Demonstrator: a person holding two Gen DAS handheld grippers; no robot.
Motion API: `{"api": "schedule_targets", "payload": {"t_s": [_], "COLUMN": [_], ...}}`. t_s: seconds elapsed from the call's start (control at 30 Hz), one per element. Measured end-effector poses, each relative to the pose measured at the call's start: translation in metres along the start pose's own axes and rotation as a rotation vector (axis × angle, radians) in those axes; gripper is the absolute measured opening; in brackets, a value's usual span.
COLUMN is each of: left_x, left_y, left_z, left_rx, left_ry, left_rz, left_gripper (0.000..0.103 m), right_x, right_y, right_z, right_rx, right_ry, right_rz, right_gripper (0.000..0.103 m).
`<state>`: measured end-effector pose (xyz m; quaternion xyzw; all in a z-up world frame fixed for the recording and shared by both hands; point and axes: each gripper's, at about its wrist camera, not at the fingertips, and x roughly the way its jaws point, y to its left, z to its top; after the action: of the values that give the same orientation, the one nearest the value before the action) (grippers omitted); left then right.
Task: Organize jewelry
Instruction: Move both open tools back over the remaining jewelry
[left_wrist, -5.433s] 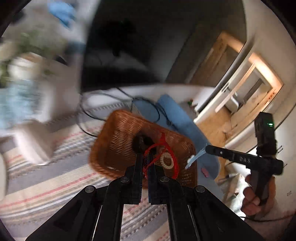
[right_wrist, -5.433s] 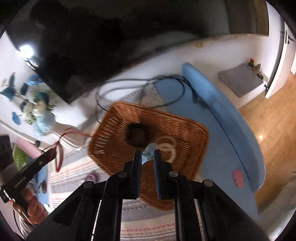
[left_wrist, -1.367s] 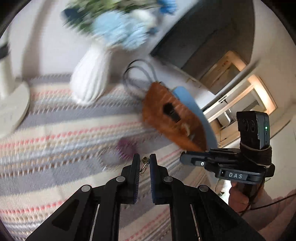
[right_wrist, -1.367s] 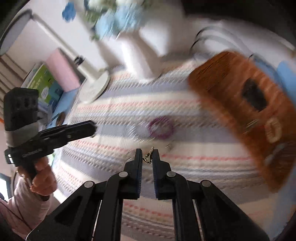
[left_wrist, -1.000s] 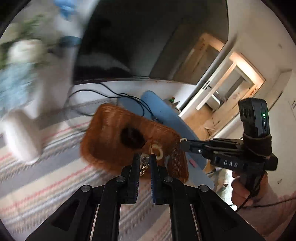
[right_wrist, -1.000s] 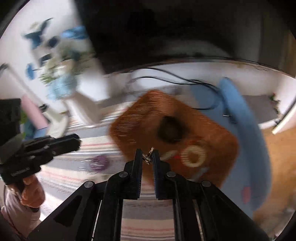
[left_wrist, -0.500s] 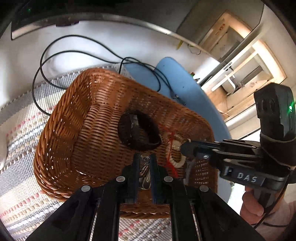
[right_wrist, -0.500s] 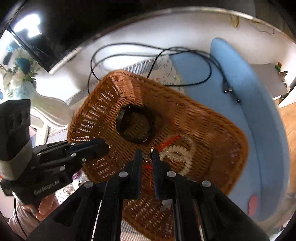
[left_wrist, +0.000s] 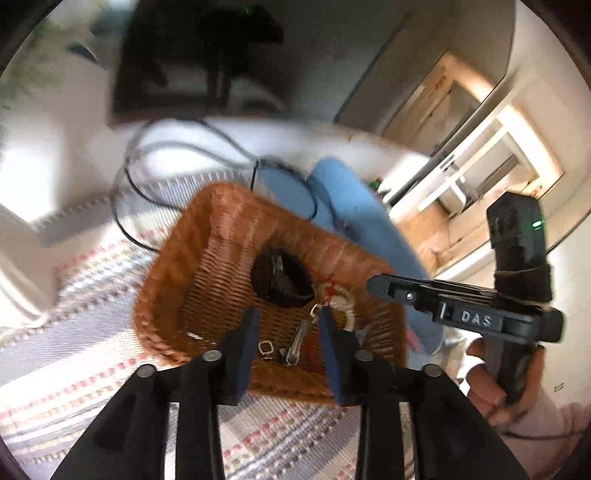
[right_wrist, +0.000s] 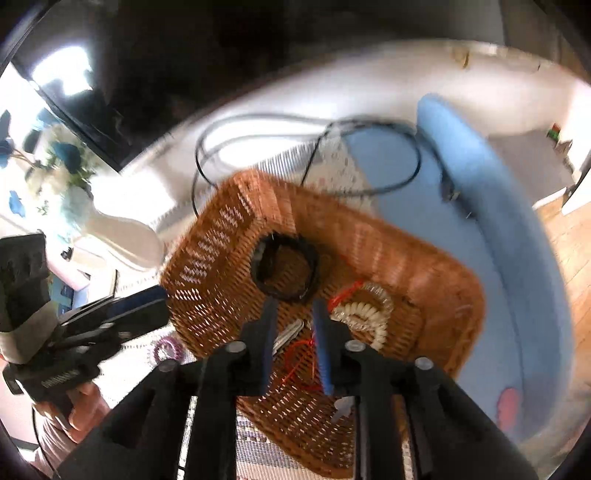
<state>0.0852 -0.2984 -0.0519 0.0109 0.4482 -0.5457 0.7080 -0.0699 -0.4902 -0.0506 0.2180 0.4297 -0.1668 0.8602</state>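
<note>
Both grippers had carried small clasps from the striped rug to the basket (left_wrist: 177, 280), and half a second earlier each still pinched its piece with the jaws together. Now the left gripper (left_wrist: 288, 317) hung over the basket with its jaws opening and nothing pressed between the pads. A small metal ring (left_wrist: 265, 348) and a silver clip (left_wrist: 295, 341) lay on the basket floor in the gap between its fingers, and a tiny clasp (left_wrist: 315, 309) sat close by the right-hand finger; whether it touched I could not tell.

The right gripper (right_wrist: 293, 308) was also over the basket, jaws opening, with no piece caught between them. Beyond its tips lay a black bracelet (right_wrist: 286, 271), and just beside them a white bead bracelet (right_wrist: 364, 314) and red cord (right_wrist: 345, 291). A purple ring (right_wrist: 168, 349) remained on the rug (left_wrist: 74, 387), outside the basket, near the left gripper.
</note>
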Motion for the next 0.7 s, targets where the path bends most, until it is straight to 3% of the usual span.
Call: {"api": "schedule_targets", "payload": {"t_s": [0.07, 0.37, 0.57, 0.7], "left_x": [-0.028, -0.140, -0.164, -0.151], "left_y": [0.005, 0.068, 0.106, 0.125], "left_z": [-0.004, -0.045, -0.077, -0.106], "left_rx": [-0.002, -0.135, -0.203, -0.228], "left_ry": [-0.043, -0.180, -0.174, -0.093], "left_rz": [0.027, 0.157, 0.209, 0.229], "left_gripper": [0.048, 0.048, 0.048, 0.048], "right_x": [-0.016, -0.043, -0.024, -0.003], "right_y": [0.006, 0.064, 0.107, 0.131], "right_z": [0.000, -0.028, -0.052, -0.069], "right_rx": [-0.013, -0.075, -0.141, -0.176], "right_ry": [-0.032, -0.043, 0.020, 0.072], "right_rz": [-0.013, 0.042, 0.067, 0.080], "right_gripper": [0.035, 0.035, 0.035, 0.035]}}
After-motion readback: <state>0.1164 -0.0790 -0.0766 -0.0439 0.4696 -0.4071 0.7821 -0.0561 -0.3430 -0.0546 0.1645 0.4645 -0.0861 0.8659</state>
